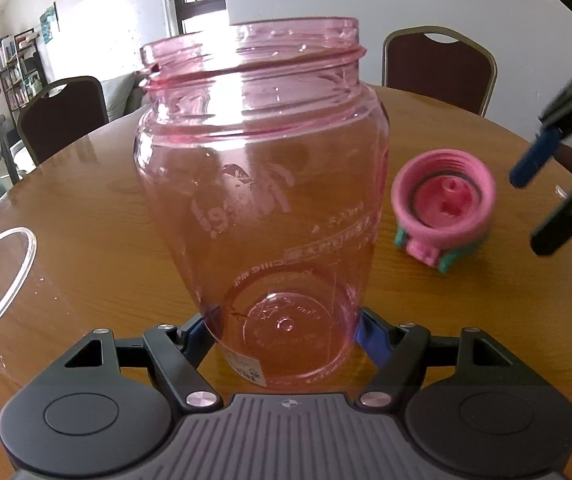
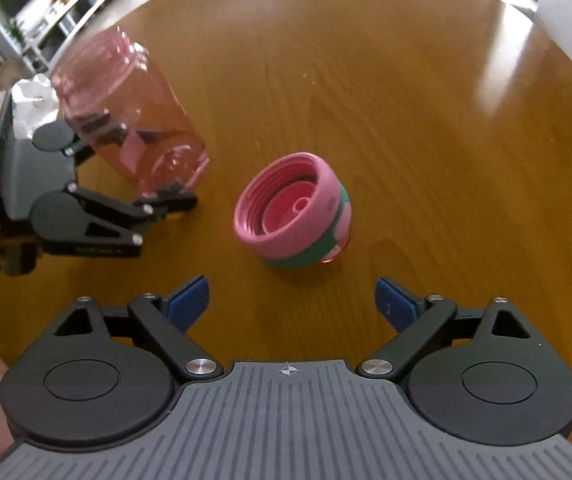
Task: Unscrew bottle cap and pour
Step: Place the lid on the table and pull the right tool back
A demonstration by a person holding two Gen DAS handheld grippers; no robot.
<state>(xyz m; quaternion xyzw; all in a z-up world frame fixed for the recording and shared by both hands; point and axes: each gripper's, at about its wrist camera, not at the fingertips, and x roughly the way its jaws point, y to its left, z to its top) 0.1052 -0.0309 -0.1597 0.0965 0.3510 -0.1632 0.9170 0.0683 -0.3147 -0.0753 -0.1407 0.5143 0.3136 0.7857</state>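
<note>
Pink bottle [image 1: 262, 184] is carrying white print seen mirrored thru the plastic, too blurred/reversed to read. Embossed lettering is ringing its base, also unreadable. Small white sticker w/ barcode-like marks is sitting near base edge, illegible. Right wrist view is showing no readable text.

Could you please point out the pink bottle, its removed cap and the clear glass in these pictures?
pink bottle [image 1: 262, 184], left wrist view, on its transparent side wall.
cap [image 2: 286, 208], right wrist view, on its threaded inner rim.
clear glass [image 1: 10, 276], left wrist view, on its rim at the left edge.
</note>
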